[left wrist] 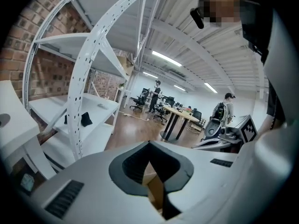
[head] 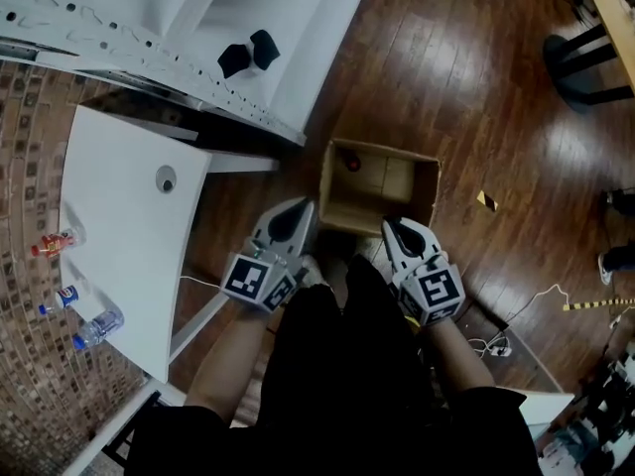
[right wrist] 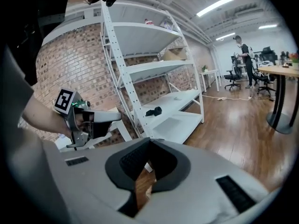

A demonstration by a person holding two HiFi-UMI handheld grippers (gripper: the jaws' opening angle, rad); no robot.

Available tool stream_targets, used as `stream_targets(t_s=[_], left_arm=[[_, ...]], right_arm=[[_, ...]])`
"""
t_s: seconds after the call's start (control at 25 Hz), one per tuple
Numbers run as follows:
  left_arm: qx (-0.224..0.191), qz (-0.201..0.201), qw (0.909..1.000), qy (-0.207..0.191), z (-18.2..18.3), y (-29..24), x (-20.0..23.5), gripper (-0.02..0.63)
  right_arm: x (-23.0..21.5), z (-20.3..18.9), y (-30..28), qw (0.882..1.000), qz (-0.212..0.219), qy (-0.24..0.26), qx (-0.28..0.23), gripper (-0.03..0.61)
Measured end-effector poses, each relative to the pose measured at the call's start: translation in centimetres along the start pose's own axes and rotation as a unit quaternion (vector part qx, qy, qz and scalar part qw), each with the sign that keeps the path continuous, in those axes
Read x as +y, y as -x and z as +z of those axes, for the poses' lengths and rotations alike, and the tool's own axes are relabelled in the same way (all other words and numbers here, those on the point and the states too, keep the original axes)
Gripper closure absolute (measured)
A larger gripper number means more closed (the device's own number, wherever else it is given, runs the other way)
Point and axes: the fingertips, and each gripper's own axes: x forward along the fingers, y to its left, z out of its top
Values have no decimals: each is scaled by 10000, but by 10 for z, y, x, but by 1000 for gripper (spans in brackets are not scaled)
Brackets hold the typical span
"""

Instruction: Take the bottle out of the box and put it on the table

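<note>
An open cardboard box (head: 378,184) stands on the wooden floor in the head view. Inside it, near its far left corner, sits a small dark red object (head: 352,162), too small to identify as the bottle. My left gripper (head: 296,211) hovers shut and empty at the box's near left corner. My right gripper (head: 399,229) is shut and empty over the near right edge. Cardboard shows through the left gripper (left wrist: 150,171) jaw notch in the left gripper view. Floor and cardboard show below the right gripper (right wrist: 144,171). The white table (head: 129,228) stands left of the box.
Three small bottles (head: 56,243) (head: 62,296) (head: 97,327) sit at the table's left edge by the brick wall. A white shelf rack (head: 203,28) holding a black item (head: 248,54) stands behind the table. Cables (head: 496,340) lie on the floor at right. People stand by far desks (left wrist: 180,113).
</note>
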Motion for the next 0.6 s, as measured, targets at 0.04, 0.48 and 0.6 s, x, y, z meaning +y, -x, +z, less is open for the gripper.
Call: stream_targets(t_s=[0.04, 0.48, 0.6], left_arm=[[19, 2, 10000, 19, -5, -7, 3, 609], [285, -409, 9985, -215, -106, -64, 44, 609], [198, -504, 9977, -411, -149, -82, 69, 609]], right_arm=[[-6, -2, -5, 10000, -11, 70, 22, 574], [-65, -79, -84, 9975, -524, 471, -81, 574], [-84, -116, -117, 9957, -547, 737, -117, 574]])
